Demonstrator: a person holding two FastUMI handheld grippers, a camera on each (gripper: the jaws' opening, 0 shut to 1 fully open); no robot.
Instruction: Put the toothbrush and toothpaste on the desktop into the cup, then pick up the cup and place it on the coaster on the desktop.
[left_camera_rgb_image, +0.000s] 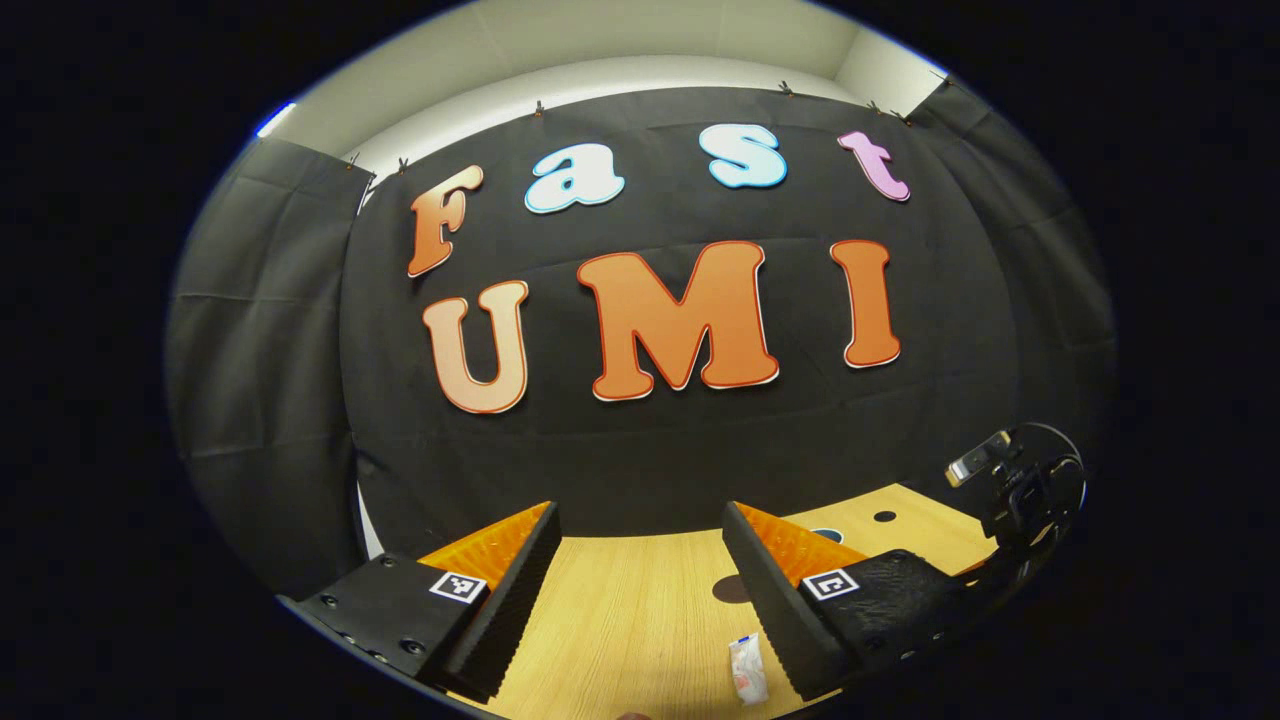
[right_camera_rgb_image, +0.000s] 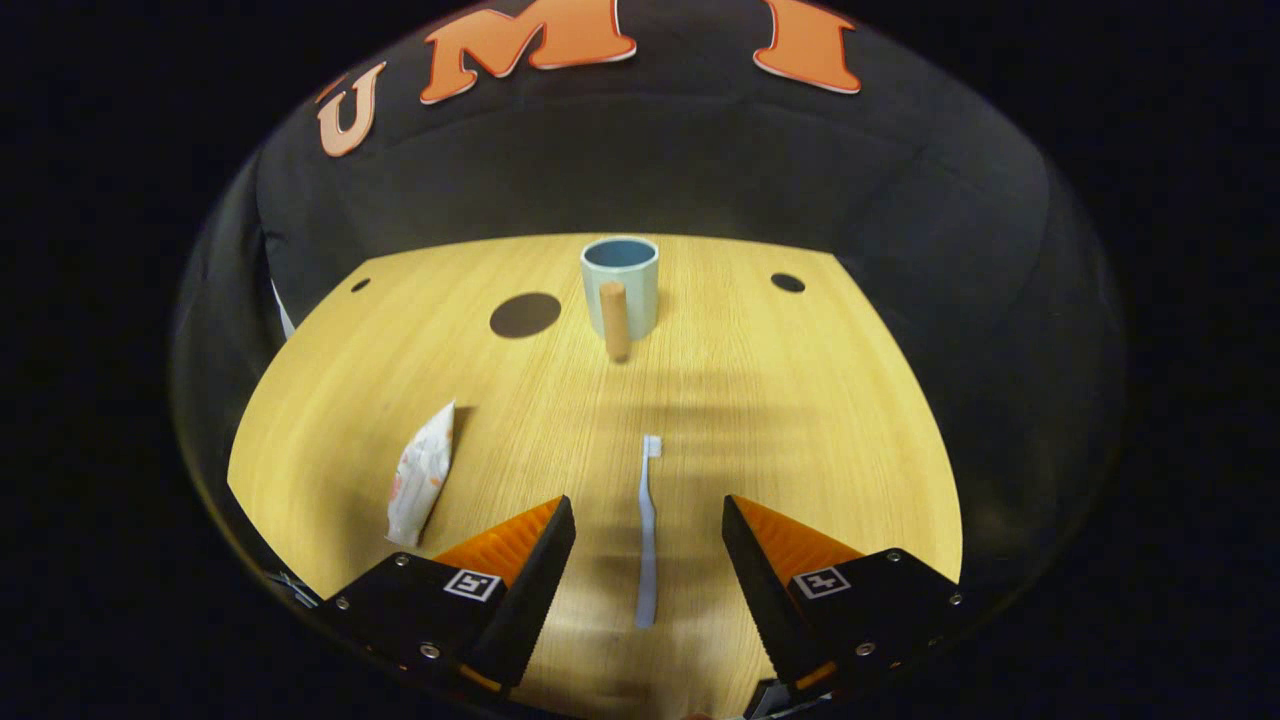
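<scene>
A: Quick pass, start w/ the toothbrush (right_camera_rgb_image: 648, 530). Where's yours?

B: In the right gripper view it lies flat on the desktop (right_camera_rgb_image: 800, 400), head pointing toward the cup (right_camera_rgb_image: 620, 283), handle end toward you. Your right gripper (right_camera_rgb_image: 648, 545) hangs above it w/ jaws spread wide, fingers either side of the handle, nothing pinched. Can't tell if the tips touch the wood.

A: Toothpaste?

B: Toothpaste (right_camera_rgb_image: 421, 474) is left of the toothbrush, lying flat, well apart from it, nearer the desktop's left edge. Also seen in the left gripper view (left_camera_rgb_image: 747, 670), just beside your left gripper's inner right finger.

A: Cup, rel. to the toothbrush?

B: Straight beyond the brush head, well apart, upright, opening up, nothing inside as far as the view lets you see. A wooden handle (right_camera_rgb_image: 615, 320) stands on the cup's near side, touching it.

A: Coaster?

B: Dark round coaster (right_camera_rgb_image: 525, 314), beyond the toothbrush and to the left, just left of the cup, not touching it. Two small dark holes in the desktop further out, one (right_camera_rgb_image: 788, 282) right of the cup, one (right_camera_rgb_image: 360, 285) far left.

A: Your left gripper?

B: Left gripper (left_camera_rgb_image: 640, 585) is spread apart too, empty, aimed mostly at the booth wall, low over the desktop (left_camera_rgb_image: 620, 620). A dark device (left_camera_rgb_image: 1020, 485) shows at that view's right edge; can't tell what it is.
</scene>
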